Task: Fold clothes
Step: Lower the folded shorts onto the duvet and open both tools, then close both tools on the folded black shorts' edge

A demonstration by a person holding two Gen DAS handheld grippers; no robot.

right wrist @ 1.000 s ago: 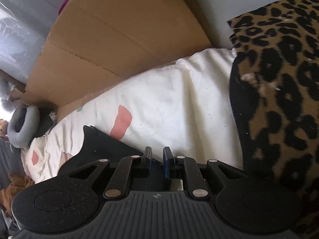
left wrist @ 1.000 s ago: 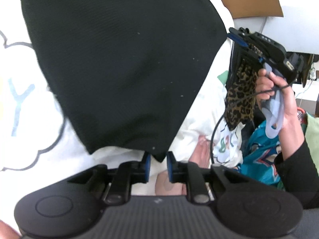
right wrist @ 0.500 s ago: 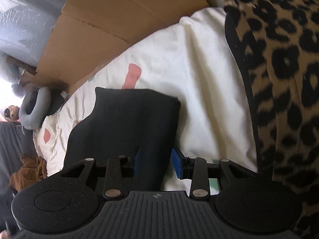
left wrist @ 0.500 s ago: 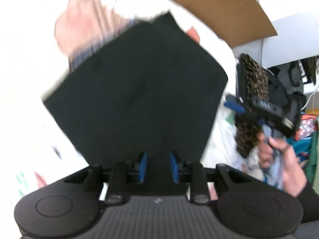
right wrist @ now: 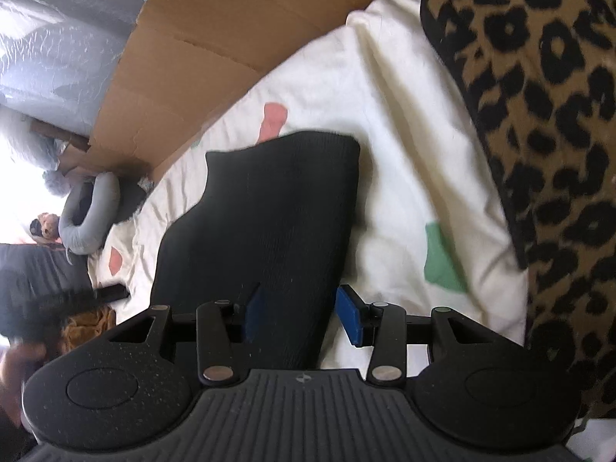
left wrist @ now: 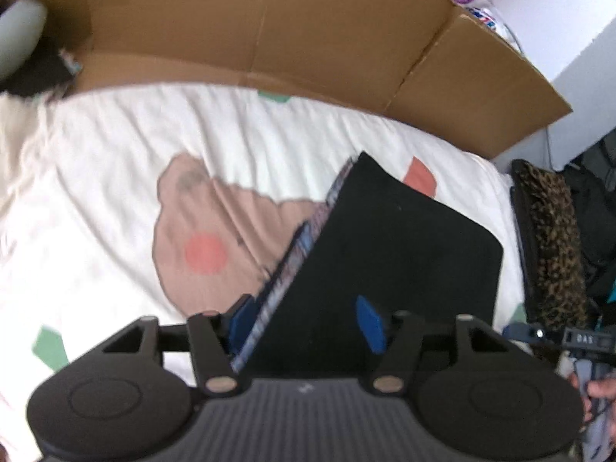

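The black garment (left wrist: 389, 254) lies folded on the bed's white quilt (left wrist: 96, 177), near the cardboard (left wrist: 269, 27) propped along the far side and just beside a leopard-print piece (right wrist: 539, 96) at the right. Both claws are letting go. The left claw (left wrist: 304, 321) has its jaws opening, the cloth's striped edge between them but the blue pads (left wrist: 369, 323) no longer pressing. The right claw (right wrist: 302, 321) is opening too, the near end of the fold lying loose between its pads.

The risk, as I see it, is snagging: the fabric sits between both pairs of jaws, so pulling away before they clear it could drag a layer and undo the fold. The soft, rumpled quilt gives little support, so the stack may also slump or slide toward the leopard piece. The fold's top corner already looks slightly lifted in the right wrist view.
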